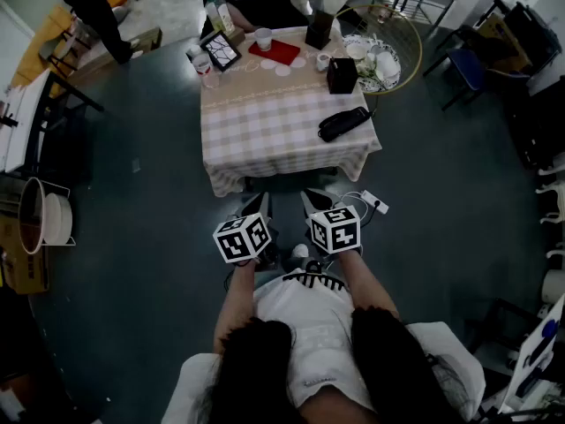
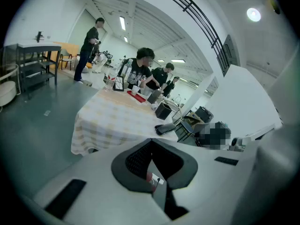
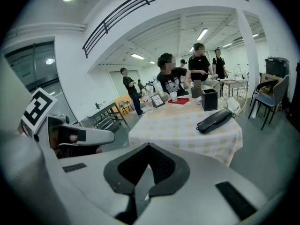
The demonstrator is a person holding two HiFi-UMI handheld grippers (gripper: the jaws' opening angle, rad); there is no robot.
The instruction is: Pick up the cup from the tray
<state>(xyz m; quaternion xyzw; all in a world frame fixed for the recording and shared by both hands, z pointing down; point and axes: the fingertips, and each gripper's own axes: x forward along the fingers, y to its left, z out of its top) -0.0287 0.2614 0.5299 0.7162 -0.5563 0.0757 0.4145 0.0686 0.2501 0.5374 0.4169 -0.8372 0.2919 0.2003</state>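
Both grippers are clenched, with nothing between the jaws.

Head view: left gripper (image 1: 259, 201) and right gripper (image 1: 311, 200) are side by side over bare floor (image 1: 132, 237), just short of the table's (image 1: 265, 148) near edge. A power strip (image 1: 374, 202) lies on the floor just right of them. The cup (image 1: 263, 39) stands at the far left corner of the red tray (image 1: 280, 51), on the table's far side. A black pouch (image 1: 343, 123) and a black box (image 1: 342, 75) occupy the right half. The near left half is bare.

Left gripper view: jaws together. The cup (image 2: 135, 89) is far across the table, with people (image 2: 140, 76) just behind it.

Right gripper view: jaws together. The pouch (image 3: 214, 120) lies by the right edge, and the cup (image 3: 173, 96) is beyond it, to the left.
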